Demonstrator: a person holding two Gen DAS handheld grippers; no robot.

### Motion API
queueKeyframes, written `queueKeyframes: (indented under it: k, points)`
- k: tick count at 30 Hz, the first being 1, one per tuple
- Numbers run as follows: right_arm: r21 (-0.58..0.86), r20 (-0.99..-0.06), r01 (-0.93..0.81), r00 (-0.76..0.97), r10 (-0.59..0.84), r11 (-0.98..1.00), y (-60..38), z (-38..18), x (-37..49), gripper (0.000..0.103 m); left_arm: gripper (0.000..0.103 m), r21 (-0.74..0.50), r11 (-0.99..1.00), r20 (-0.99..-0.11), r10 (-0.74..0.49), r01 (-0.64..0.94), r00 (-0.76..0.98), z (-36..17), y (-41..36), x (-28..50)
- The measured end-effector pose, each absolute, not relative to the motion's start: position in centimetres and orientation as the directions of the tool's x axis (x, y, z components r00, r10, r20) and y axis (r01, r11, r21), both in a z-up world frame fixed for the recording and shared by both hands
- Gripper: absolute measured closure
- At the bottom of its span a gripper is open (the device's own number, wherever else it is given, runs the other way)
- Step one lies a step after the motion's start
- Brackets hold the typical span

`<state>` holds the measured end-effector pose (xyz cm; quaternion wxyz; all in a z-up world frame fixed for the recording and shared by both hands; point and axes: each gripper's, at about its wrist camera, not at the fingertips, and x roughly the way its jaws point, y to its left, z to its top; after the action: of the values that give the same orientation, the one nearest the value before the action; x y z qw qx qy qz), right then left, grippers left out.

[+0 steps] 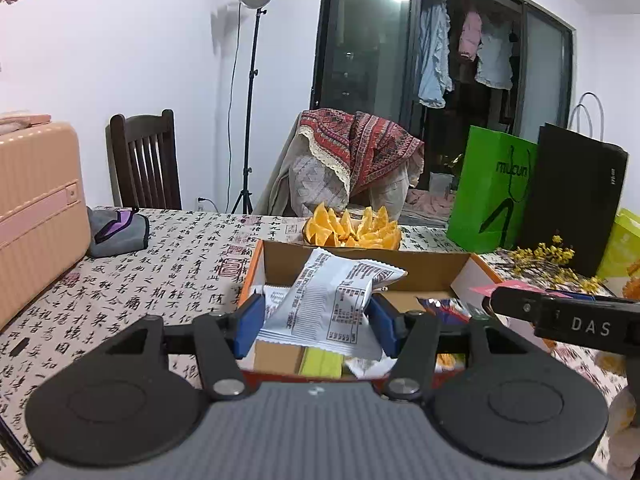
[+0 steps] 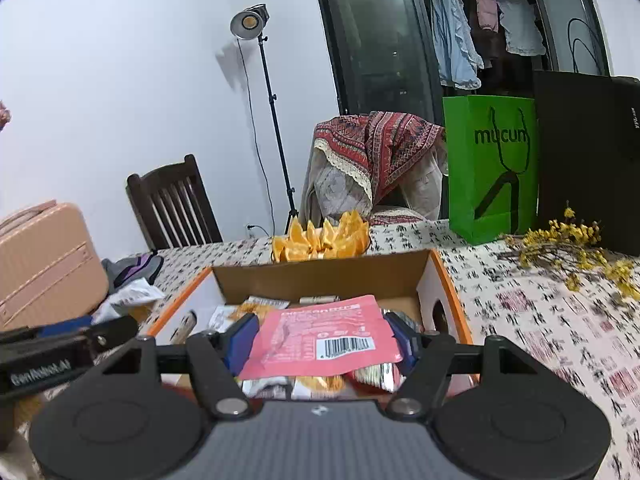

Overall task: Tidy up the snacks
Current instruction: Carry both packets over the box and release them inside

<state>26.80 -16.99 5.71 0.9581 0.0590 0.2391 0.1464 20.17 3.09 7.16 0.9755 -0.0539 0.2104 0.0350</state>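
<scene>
An open cardboard box (image 1: 424,268) with orange edges sits on the table and holds several snack packets; in the right wrist view the same box (image 2: 320,276) lies straight ahead. My left gripper (image 1: 318,322) is shut on a white snack packet (image 1: 332,300), held above the box with its blue pads pressing both sides. My right gripper (image 2: 326,340) is shut on a flat pink snack packet (image 2: 320,340) with a barcode, also above the box. The right gripper (image 1: 568,320) shows at the right of the left wrist view. The left gripper (image 2: 52,354) shows at the left of the right wrist view.
A bowl of orange wedges (image 1: 352,232) stands just behind the box. A peach suitcase (image 1: 36,216) and a grey pouch (image 1: 118,232) sit at the left. Green (image 2: 492,168) and black (image 2: 588,156) paper bags and yellow dried flowers (image 2: 576,244) stand at the right. Chairs line the far edge.
</scene>
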Motion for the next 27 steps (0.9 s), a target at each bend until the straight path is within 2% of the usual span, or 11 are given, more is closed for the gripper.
queueKeyframes:
  k: [11, 20, 22, 23, 24, 26, 27]
  points:
    - [0.181, -0.421, -0.233, 0.86, 0.289, 0.955, -16.3, 2.1, 32.1, 0.036, 0.044, -0.087, 0.986, -0.435, 0.093, -0.144, 0.896, 3.8, 3.2, 25.9]
    - [0.171, -0.43, -0.259, 0.848, 0.309, 0.95, -16.2, 0.8, 32.7, 0.036, 0.044, -0.052, 0.99, -0.429, 0.099, -0.134, 0.898, 2.3, 3.2, 26.4]
    - [0.169, -0.431, -0.263, 0.847, 0.311, 0.95, -16.3, 0.7, 32.6, 0.035, 0.041, -0.054, 0.989, -0.421, 0.102, -0.137, 0.901, 2.3, 3.2, 26.3]
    - [0.168, -0.431, -0.264, 0.847, 0.312, 0.95, -16.3, 0.8, 32.6, 0.035, 0.034, -0.051, 0.989, -0.411, 0.103, -0.136, 0.906, 2.4, 3.2, 26.0]
    - [0.166, -0.431, -0.265, 0.847, 0.312, 0.95, -16.4, 0.8, 32.5, 0.033, 0.023, -0.05, 0.988, -0.402, 0.112, -0.144, 0.909, 2.5, 3.3, 25.9]
    - [0.173, -0.429, -0.268, 0.846, 0.318, 0.948, -16.6, 1.0, 32.4, 0.014, 0.012, -0.055, 0.985, -0.376, 0.129, -0.161, 0.918, 2.7, 3.5, 25.4]
    - [0.179, -0.428, -0.269, 0.845, 0.321, 0.946, -16.8, 1.0, 32.4, 0.009, 0.007, -0.058, 0.984, -0.368, 0.133, -0.166, 0.92, 2.9, 3.6, 25.2]
